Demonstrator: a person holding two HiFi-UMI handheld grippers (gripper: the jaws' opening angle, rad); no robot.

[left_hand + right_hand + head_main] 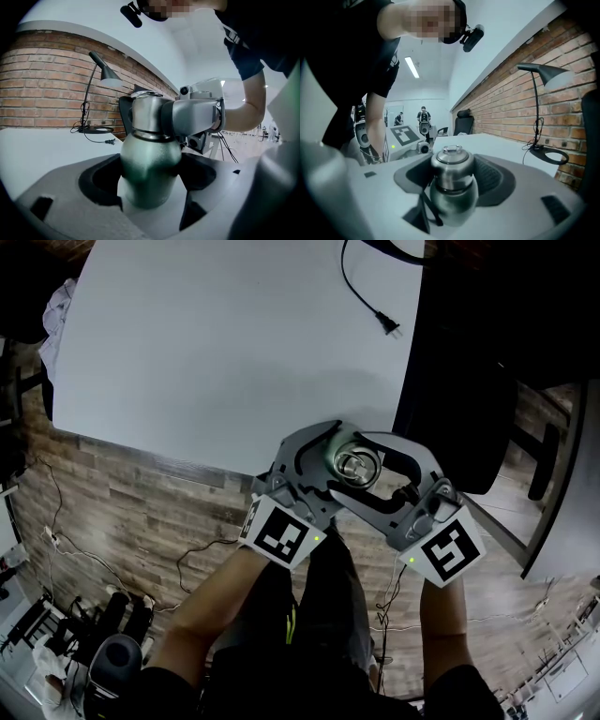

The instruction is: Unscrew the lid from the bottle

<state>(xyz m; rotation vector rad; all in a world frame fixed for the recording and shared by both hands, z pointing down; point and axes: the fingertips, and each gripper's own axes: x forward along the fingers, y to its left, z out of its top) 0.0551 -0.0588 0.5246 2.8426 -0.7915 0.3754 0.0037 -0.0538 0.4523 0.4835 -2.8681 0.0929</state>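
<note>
Left gripper [151, 180] clamped bottle [150, 154] body; right gripper [452, 180] sat wide around lid [451, 161], apparently gripping it. Best course was steady bottle, square twist.

We hold both forearms forward, left forearm [211, 601] and right forearm [442, 624], bare below the elbow. Left gripper [330, 463] and right gripper [380, 470] angle in toward each other, roughly level, meeting over the tabletop's [234, 352] near edge by its right corner. Left jaws are clamped on the bottle [150, 164] body. Right jaws are closed round the lid [451, 161]. Marker cubes face up.
</note>
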